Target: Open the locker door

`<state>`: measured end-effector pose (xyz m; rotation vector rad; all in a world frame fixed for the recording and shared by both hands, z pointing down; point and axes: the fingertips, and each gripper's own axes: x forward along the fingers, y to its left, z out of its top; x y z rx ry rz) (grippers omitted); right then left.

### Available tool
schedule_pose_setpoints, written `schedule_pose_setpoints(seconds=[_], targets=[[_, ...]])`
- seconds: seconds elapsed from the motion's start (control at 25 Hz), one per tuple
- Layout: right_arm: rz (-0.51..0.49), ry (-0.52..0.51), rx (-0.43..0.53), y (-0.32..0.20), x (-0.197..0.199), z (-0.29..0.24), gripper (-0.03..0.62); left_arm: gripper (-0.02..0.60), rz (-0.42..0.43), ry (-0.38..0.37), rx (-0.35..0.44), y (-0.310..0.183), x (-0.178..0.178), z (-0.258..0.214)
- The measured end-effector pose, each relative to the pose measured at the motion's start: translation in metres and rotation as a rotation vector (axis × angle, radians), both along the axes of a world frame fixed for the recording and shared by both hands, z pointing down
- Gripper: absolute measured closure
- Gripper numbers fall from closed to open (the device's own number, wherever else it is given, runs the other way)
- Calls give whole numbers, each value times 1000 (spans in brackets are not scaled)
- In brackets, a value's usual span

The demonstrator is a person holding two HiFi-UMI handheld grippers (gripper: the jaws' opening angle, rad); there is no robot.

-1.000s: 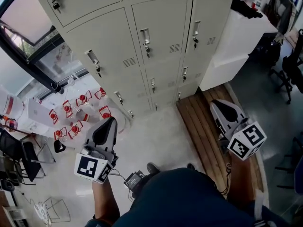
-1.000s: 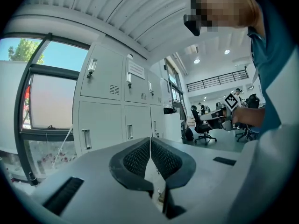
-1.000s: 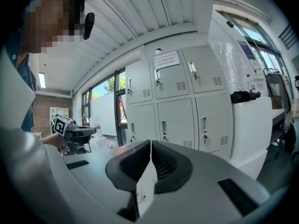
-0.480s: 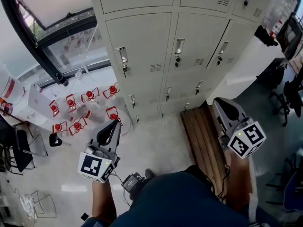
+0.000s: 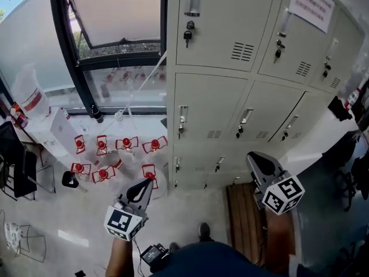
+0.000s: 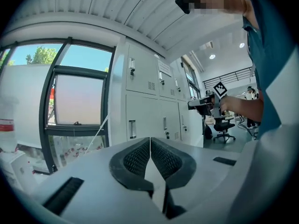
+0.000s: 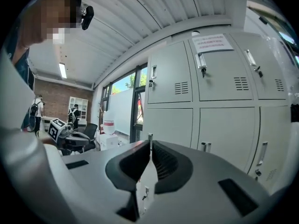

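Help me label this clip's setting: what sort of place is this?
Probably a locker area in an office or workshop, indoors. A bank of pale metal lockers with keys in several doors stands beside a large window, and an office chair shows farther back in the room.

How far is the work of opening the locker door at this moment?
Done: nothing; every locker door in view is shut. In hand: the left claw and the right claw are both shut and empty, held short of the lockers. Left: reach a handle, grip it and pull the door open.
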<state>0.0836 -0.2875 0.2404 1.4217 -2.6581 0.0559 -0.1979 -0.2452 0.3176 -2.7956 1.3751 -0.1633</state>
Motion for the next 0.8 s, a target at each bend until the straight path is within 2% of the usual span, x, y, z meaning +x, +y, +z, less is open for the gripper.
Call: schedule_pose_setpoints(seconds=[0.32, 0.56, 0.8], targets=[[-96, 10, -10, -70, -16, 12, 556, 560, -81, 41, -5, -24, 14, -2], [-184, 71, -3, -126, -67, 32, 556, 560, -161, 72, -17, -31, 5, 14], [-248, 153, -21, -170, -122, 60, 556, 560, -245, 101, -69, -28, -20, 40]])
